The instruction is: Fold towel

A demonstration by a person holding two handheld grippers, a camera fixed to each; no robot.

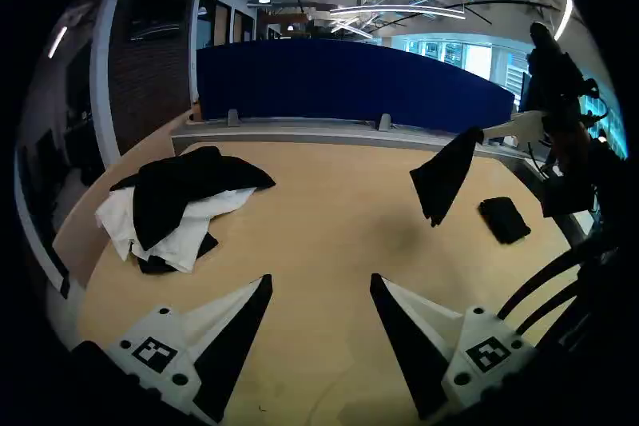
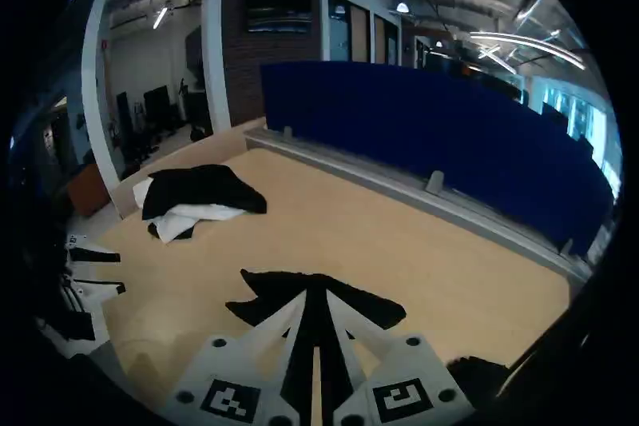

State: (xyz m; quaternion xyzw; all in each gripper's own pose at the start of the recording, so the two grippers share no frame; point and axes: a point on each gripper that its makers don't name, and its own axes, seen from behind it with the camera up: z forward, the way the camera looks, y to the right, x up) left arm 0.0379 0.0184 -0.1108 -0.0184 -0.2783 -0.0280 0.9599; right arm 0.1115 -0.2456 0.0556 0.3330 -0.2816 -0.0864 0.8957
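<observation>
Right gripper view: right gripper (image 2: 317, 294) pinches the towel (image 2: 367, 310) aloft — left gripper (image 1: 320, 278), wide open, should take a corner.

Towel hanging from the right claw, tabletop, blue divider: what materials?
Towel: soft black cloth with a matte look; it droops limp in folds. Tabletop: light wood or wood-look laminate, smooth with a faint sheen; I can't tell which. Divider: probably a fabric-covered panel in matte dark blue; the weave is too small to see.
</observation>
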